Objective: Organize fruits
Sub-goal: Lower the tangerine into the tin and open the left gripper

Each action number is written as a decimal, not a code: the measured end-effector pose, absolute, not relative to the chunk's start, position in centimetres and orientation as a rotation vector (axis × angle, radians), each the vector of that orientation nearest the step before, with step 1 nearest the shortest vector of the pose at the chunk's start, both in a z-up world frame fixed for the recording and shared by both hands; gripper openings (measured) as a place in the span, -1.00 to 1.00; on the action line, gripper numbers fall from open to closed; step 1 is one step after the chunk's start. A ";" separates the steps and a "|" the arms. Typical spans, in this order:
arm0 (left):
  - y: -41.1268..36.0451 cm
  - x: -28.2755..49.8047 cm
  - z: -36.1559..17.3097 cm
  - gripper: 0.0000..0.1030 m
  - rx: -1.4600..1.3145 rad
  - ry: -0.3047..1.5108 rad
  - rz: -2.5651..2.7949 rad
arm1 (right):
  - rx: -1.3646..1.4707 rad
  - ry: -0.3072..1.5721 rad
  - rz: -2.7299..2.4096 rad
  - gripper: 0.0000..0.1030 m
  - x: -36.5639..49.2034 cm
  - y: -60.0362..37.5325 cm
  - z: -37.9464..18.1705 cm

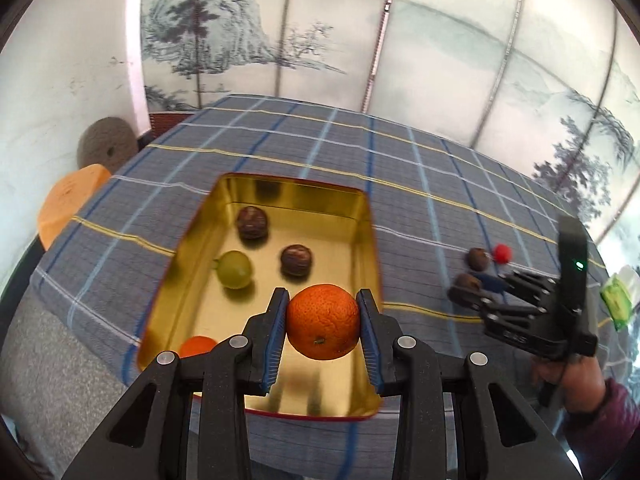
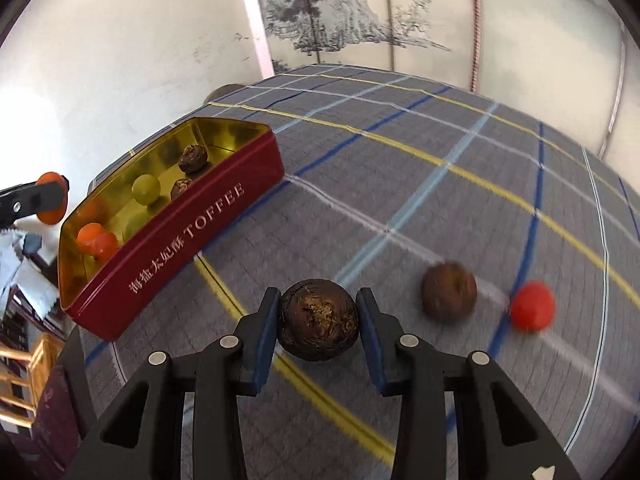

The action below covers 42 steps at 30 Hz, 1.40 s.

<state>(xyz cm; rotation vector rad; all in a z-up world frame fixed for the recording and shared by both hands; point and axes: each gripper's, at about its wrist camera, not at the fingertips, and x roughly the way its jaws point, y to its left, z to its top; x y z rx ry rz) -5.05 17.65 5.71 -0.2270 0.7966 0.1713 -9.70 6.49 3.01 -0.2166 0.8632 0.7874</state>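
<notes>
Orange clamped in left gripper, brown fruit in right gripper, beside "TOFFEE" tin.

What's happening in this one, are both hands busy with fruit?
Yes. A person is sorting fruit into a red toffee tin. The left hand-held gripper is shut on an orange above the tin's near end. The right hand-held gripper is shut on a dark brown fruit out on the checked tablecloth. The tin already holds several fruits; another brown fruit and a small red one remain on the cloth.
</notes>
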 end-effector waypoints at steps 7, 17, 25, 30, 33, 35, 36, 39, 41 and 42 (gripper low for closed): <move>19.2 -5.0 4.2 -0.31 -0.213 0.820 0.201 | -0.234 0.873 0.760 -0.31 -10.4 6.3 2.3; 20.3 -3.3 2.2 -0.30 -0.212 0.851 0.226 | -0.245 0.873 0.757 -0.30 -10.7 6.5 2.2; 20.5 -1.1 1.4 -0.29 -0.173 0.857 0.243 | -0.242 0.876 0.757 -0.29 -10.6 6.6 2.2; 20.3 -0.2 1.2 -0.27 -0.134 0.856 0.257 | -0.249 0.875 0.753 -0.29 -10.5 6.7 2.2; 20.2 -0.1 1.4 -0.22 -0.116 0.844 0.269 | -0.255 0.873 0.750 -0.29 -10.6 6.8 2.1; 20.0 -0.2 1.7 0.07 -0.099 0.829 0.276 | -0.263 0.871 0.747 -0.29 -10.6 6.9 2.1; 19.8 -0.4 2.0 0.16 -0.085 0.812 0.281 | -0.264 0.871 0.746 -0.29 -10.6 6.9 2.1; 19.3 -0.8 2.7 0.33 -0.048 0.775 0.298 | -0.266 0.870 0.745 -0.29 -10.7 6.9 2.1; 19.0 -1.0 3.1 0.39 -0.028 0.764 0.307 | -0.268 0.870 0.744 -0.29 -10.7 6.9 2.1; 18.9 -1.2 3.3 0.40 -0.024 0.759 0.311 | -0.267 0.870 0.744 -0.29 -10.7 6.9 2.1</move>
